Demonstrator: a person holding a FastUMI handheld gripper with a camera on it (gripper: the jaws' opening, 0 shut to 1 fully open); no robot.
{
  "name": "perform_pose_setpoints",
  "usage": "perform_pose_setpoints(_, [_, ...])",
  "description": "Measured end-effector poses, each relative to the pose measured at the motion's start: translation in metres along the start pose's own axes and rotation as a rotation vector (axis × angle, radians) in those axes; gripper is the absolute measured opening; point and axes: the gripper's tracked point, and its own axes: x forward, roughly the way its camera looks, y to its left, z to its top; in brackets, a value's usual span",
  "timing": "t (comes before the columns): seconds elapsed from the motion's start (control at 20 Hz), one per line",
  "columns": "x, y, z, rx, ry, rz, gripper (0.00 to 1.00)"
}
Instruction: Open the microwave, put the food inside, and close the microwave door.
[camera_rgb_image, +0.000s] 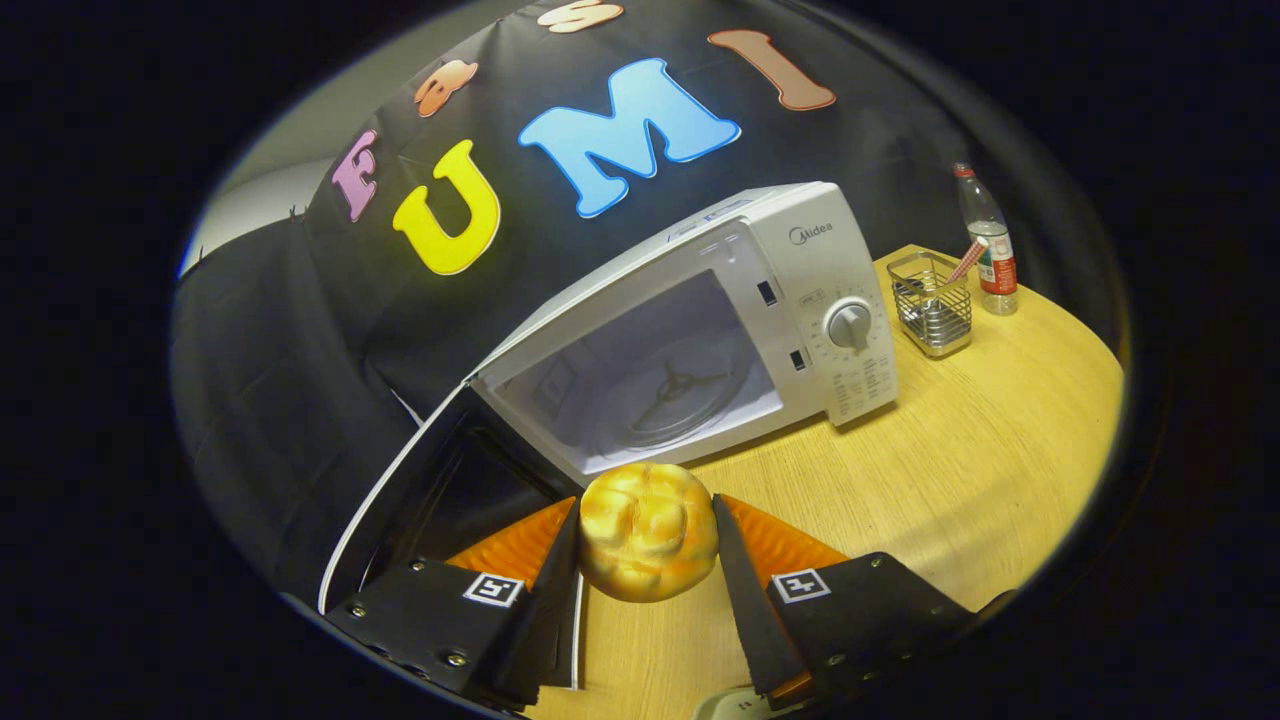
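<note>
Tool (648, 545) is clamped on the bread roll (648, 543), both fingers pressing its sides, roll held just short of the microwave (700, 320) opening. Door (420, 500) is swung fully open on the hinge side, cavity exposed, turntable ring (680, 385) visible inside.

Risks, as I judge them:
- Roll looks soft and rounded, crusty golden top; squeeze could deform it or let it slip out on the way in.
- Door sits close beside one finger; a sideways drift would clip it.
- Cavity lip is low; coming in too low would knock the roll on the sill.

Materials: glossy white plastic/metal shell, dark door window, pale wood-grain tabletop (980, 450). Wire basket (932, 303) and clear plastic bottle (986, 240) sit beyond the microwave, well apart from the path.
</note>
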Motion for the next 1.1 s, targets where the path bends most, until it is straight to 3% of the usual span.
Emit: perform_pose_setpoints(1.1, [0.167,-0.014,0.031,0.149,-0.115,0.018,0.75])
